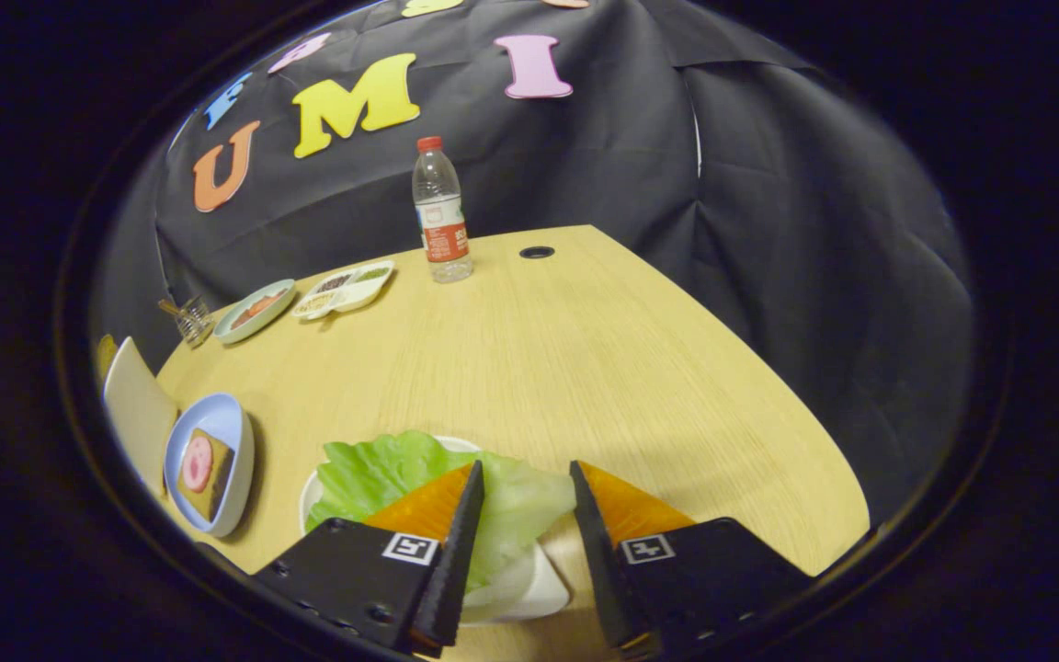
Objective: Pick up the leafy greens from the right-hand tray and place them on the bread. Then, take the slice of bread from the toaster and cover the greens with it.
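A light green lettuce leaf (401,473) lies in a white tray (529,593) on the wooden table, right under my gripper (526,471). The gripper is open, its fingers spread over the leaf's right half, and part of the leaf shows in the gap between them. To the left of the fingers stands a pale blue bowl-like plate (235,460) with a slice of bread (203,473) in it, topped by a pink round slice. A cream-coloured box (136,412), maybe the toaster, sits further left, mostly cut off.
A water bottle (440,213) with a red cap stands at the table's far side. Beyond the plate lie a green dish (254,311), a white divided tray (346,290) and a small wire holder (189,319). A cable hole (537,252) marks the far edge.
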`<state>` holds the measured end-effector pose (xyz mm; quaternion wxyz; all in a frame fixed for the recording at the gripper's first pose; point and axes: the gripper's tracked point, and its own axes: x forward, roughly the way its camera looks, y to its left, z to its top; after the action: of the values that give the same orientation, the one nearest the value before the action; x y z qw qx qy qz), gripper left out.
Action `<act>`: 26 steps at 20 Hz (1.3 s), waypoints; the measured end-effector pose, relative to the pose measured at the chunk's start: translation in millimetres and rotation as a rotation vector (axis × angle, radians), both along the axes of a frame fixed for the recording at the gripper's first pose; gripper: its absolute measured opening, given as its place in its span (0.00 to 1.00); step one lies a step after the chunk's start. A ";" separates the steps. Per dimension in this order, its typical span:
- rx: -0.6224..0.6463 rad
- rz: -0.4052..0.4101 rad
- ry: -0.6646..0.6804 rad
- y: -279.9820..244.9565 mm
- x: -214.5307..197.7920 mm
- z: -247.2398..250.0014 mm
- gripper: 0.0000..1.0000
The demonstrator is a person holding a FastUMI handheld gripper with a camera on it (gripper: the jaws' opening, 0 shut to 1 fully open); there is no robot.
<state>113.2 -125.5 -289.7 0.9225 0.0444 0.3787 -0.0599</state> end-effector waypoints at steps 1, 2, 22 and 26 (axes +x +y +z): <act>-0.008 0.008 -0.004 1.2 0.5 1.7 0.56; -0.013 0.011 -0.011 0.9 0.1 5.7 0.51; 0.011 0.010 -0.162 14.3 2.5 83.9 0.00; -0.006 0.036 -0.220 29.1 -0.5 118.2 0.00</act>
<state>112.8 -96.5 -171.4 0.9596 0.0409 0.2757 -0.0391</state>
